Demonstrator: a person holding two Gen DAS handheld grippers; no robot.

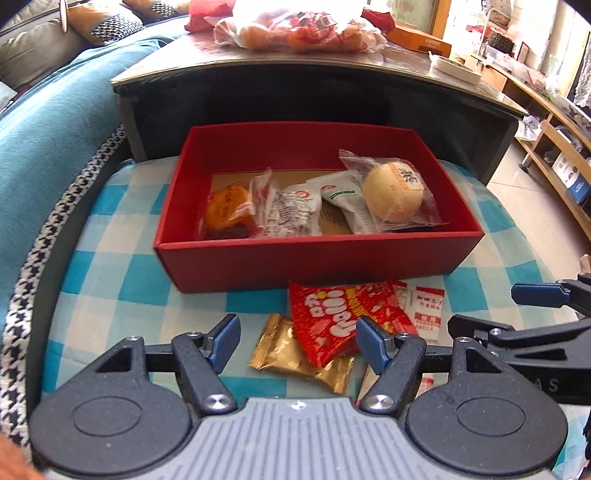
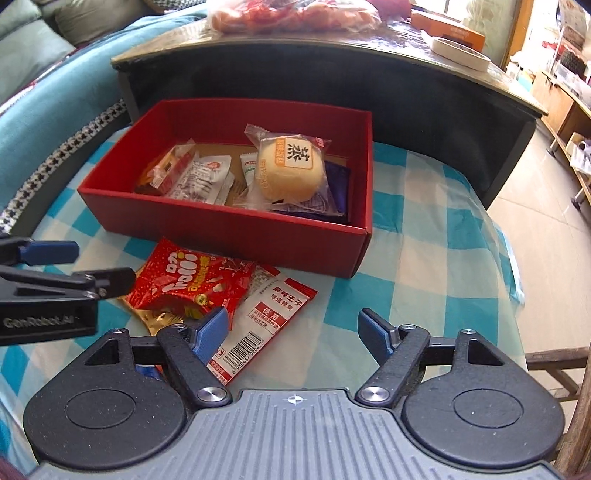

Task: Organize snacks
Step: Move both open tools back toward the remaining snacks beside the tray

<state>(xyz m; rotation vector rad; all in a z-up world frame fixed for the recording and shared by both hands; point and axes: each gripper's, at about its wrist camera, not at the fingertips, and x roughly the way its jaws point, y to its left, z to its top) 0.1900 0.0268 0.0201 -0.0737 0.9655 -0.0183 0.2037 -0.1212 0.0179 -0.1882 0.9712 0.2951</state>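
Observation:
A red box [image 1: 317, 258] [image 2: 236, 232] on the blue checked cloth holds several wrapped snacks, among them a round bun in clear wrap [image 1: 393, 192] [image 2: 291, 168]. In front of the box lie a red candy bag [image 1: 340, 317] [image 2: 195, 280], a gold packet [image 1: 295, 358] [image 2: 155, 317] partly under it, and a white and red packet [image 1: 424, 310] [image 2: 266, 314]. My left gripper [image 1: 297, 343] hangs open above the gold packet and the red bag, gripping nothing. My right gripper [image 2: 293, 332] is open over the white and red packet's right side and the cloth, with nothing held.
A dark low table [image 1: 317, 70] [image 2: 332, 55] stands right behind the box with bagged fruit [image 1: 295, 26] and an orange carton [image 1: 421, 38] on top. A teal sofa [image 1: 48, 122] runs along the left. Tiled floor [image 2: 535, 229] and wooden shelves [image 1: 554, 155] lie to the right.

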